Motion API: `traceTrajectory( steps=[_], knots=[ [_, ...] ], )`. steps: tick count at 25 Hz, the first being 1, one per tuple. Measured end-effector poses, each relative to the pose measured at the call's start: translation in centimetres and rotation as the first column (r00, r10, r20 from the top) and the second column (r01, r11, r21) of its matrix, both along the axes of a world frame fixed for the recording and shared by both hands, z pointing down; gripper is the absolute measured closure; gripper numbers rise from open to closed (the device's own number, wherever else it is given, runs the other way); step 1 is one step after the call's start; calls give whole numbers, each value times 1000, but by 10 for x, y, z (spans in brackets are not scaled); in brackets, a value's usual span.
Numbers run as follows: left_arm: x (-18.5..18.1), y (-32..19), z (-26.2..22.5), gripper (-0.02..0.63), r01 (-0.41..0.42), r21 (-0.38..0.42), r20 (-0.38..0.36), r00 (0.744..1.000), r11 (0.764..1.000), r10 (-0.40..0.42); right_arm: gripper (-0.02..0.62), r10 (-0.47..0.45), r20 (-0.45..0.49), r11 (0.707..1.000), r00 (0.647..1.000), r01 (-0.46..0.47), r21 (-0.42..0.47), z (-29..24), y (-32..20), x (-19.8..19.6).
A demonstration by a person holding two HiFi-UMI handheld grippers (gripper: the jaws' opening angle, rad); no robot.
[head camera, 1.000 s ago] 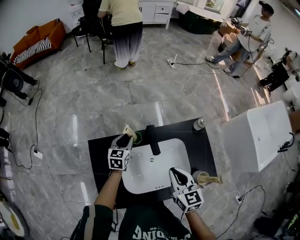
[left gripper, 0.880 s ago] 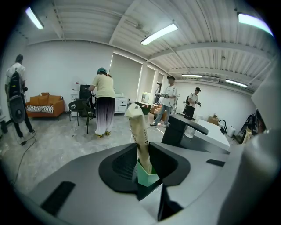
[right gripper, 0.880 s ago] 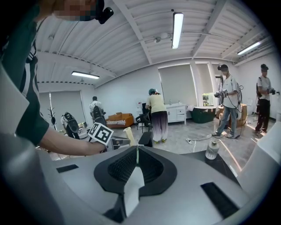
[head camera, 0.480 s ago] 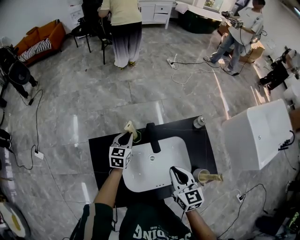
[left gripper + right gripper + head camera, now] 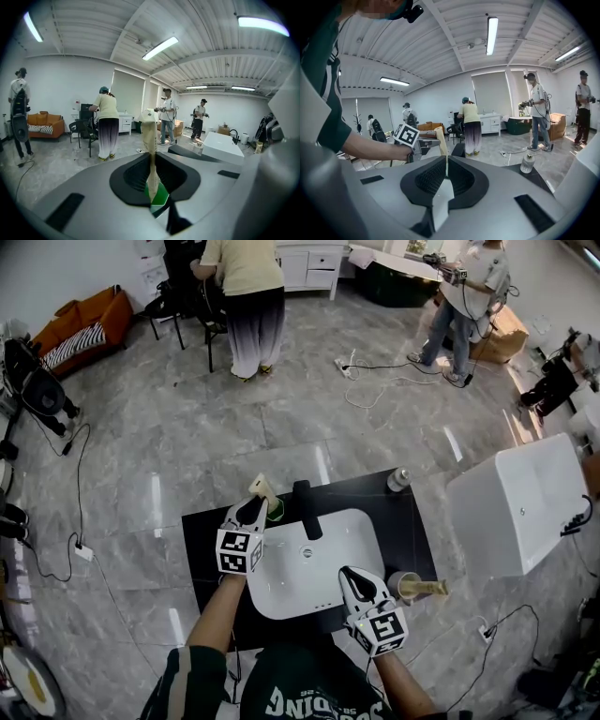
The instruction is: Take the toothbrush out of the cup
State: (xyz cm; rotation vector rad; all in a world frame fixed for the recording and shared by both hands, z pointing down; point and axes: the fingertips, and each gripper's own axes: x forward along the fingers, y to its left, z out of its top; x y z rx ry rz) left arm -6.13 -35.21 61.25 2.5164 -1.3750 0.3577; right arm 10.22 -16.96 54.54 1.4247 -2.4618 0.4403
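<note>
My left gripper (image 5: 253, 509) is shut on a beige toothbrush (image 5: 259, 487) at the back left of the black counter. The brush stands nearly upright between the pads (image 5: 150, 140), its head well above them. Its lower end hangs over the green cup (image 5: 274, 509), which shows below the jaws as a green patch (image 5: 158, 193). My right gripper (image 5: 353, 581) hovers at the front right of the white sink (image 5: 323, 592), shut with nothing in it. From the right gripper view I see the left gripper (image 5: 415, 145) and the toothbrush (image 5: 440, 140).
A black faucet (image 5: 304, 510) stands behind the basin. A small bottle (image 5: 398, 479) sits at the counter's back right, and a tan cup with a wooden handle (image 5: 412, 588) at the right edge. A large white tub (image 5: 516, 512) stands to the right. People work in the background.
The left gripper has risen a little with the toothbrush, whose head now sits higher above the green cup. The right gripper has stayed in place.
</note>
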Motion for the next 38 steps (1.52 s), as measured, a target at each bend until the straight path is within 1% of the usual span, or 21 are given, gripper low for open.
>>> traceTrajectory(
  steps=[5, 9, 14, 17, 21, 23, 27, 32, 38],
  knots=[
    [-2, 6, -31, 560, 8, 55, -4, 1000, 998, -8, 552, -16, -2, 1000, 1000, 16, 0, -2, 4, -3],
    [-1, 16, -58, 561, 8, 116, -6, 1000, 993, -8, 552, -12, 5, 1000, 1000, 11, 7, 2, 8, -3],
    [-4, 30, -81, 565, 7, 149, -30, 1000, 989, -2, 552, -29, 17, 1000, 999, 29, 2, 6, 15, -11],
    [-11, 42, -90, 566, 6, 160, -35, 999, 987, -1, 552, -53, 20, 999, 998, 53, 4, 7, 20, -19],
    [-26, 64, -108, 568, -3, 194, -62, 998, 981, 15, 552, -77, 22, 997, 997, 76, 7, 6, 27, -28],
    [-35, 74, -114, 568, -5, 202, -62, 998, 979, 17, 552, -92, 22, 996, 996, 91, 13, 4, 27, -33],
    [-58, 89, -112, 569, 7, 183, -42, 999, 983, 1, 552, -125, 31, 992, 992, 125, 3, 8, 30, -46],
    [-83, 108, -95, 571, 20, 126, -29, 999, 992, -16, 552, -183, 38, 983, 982, 183, -10, 10, 34, -71],
    [-108, 131, -73, 572, 48, 58, -34, 998, 997, -46, 552, -251, 38, 967, 967, 252, -24, 16, 33, -95]
  ],
)
